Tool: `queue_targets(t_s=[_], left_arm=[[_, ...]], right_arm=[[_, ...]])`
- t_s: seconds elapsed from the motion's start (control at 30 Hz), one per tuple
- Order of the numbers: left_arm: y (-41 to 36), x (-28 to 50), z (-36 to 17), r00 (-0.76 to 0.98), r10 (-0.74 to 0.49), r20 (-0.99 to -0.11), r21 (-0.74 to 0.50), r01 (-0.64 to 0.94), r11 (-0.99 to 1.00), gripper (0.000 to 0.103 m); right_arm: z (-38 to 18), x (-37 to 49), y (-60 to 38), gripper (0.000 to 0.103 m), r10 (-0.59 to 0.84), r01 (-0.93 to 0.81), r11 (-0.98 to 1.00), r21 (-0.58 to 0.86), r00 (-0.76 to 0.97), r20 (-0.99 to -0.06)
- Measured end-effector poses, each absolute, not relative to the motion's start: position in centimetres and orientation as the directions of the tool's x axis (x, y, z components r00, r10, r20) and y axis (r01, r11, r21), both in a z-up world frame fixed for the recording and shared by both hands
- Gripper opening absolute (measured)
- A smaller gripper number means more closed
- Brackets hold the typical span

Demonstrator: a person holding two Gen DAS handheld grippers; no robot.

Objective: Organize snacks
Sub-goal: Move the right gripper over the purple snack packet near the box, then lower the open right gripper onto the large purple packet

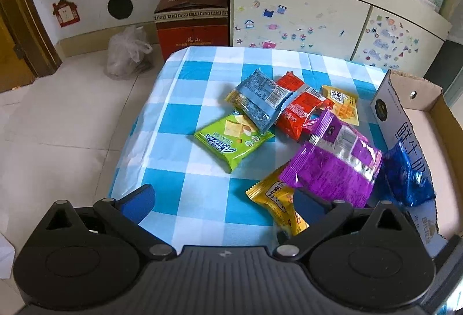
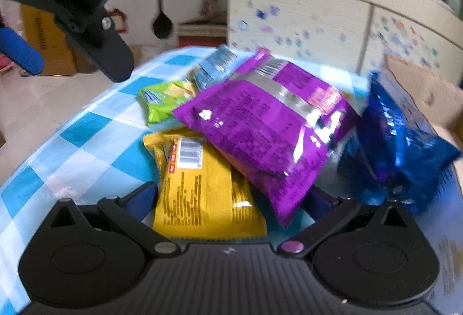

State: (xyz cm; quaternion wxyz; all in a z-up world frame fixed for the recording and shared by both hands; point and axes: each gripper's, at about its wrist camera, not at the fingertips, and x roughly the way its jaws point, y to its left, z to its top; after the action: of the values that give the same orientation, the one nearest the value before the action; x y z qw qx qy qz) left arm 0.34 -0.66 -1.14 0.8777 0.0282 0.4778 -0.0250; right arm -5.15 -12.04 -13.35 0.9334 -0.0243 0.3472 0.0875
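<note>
Right claw (image 2: 228,199): spread wide, empty, over yellow pack (image 2: 202,187).
Left claw (image 1: 222,199): spread wide, empty.
Snacks: piled on checked worktop (image 1: 179,101).
Purple pack (image 2: 260,124): overlaps yellow pack.
Blue pack (image 2: 402,147): blurred, against box (image 1: 419,101), base hidden.

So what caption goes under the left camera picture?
Open left gripper above snack packets, purple packet nearest, beside a cardboard box.

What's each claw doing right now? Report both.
Left claw: open, holding nothing, above the checkered tablecloth.
Right claw: open, not gripping; yellow packet and purple packet lie between its fingers.
</note>
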Motion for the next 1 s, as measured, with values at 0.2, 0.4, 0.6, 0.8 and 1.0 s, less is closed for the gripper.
queue_targets(t_s=[0.2, 0.4, 0.6, 0.8, 1.0], left_arm=[[-0.9, 0.0, -0.4, 0.575, -0.041, -0.817, 0.018, 0.095, 0.995, 0.103], [-0.8, -0.4, 0.4, 0.613, -0.03, -0.79, 0.042, 0.103, 0.994, 0.103], [-0.1, -0.5, 1.1, 0.633, -0.041, -0.773, 0.017, 0.085, 0.996, 0.103], [0.2, -0.9, 1.6, 0.647, -0.062, -0.76, -0.006, 0.089, 0.996, 0.103], [-0.1, -0.9, 1.5, 0.639, -0.049, -0.767, 0.008, 0.087, 0.996, 0.103]], right_arm=[[-11.7, -5.6, -11.5, 0.102, 0.09, -0.129, 0.992, 0.017, 0.588, -0.803], [-9.4, -6.5, -13.0, 0.102, 0.099, -0.065, 0.995, 0.076, 0.545, -0.833], [-5.0, -8.4, -14.3, 0.102, 0.034, -0.043, 0.999, 0.009, 0.63, -0.776], [-0.8, -7.2, -16.5, 0.102, -0.004, 0.027, 0.999, 0.019, 0.677, -0.736], [0.3, -4.8, -17.5, 0.102, -0.102, 0.122, 0.992, -0.027, 0.663, -0.741]])
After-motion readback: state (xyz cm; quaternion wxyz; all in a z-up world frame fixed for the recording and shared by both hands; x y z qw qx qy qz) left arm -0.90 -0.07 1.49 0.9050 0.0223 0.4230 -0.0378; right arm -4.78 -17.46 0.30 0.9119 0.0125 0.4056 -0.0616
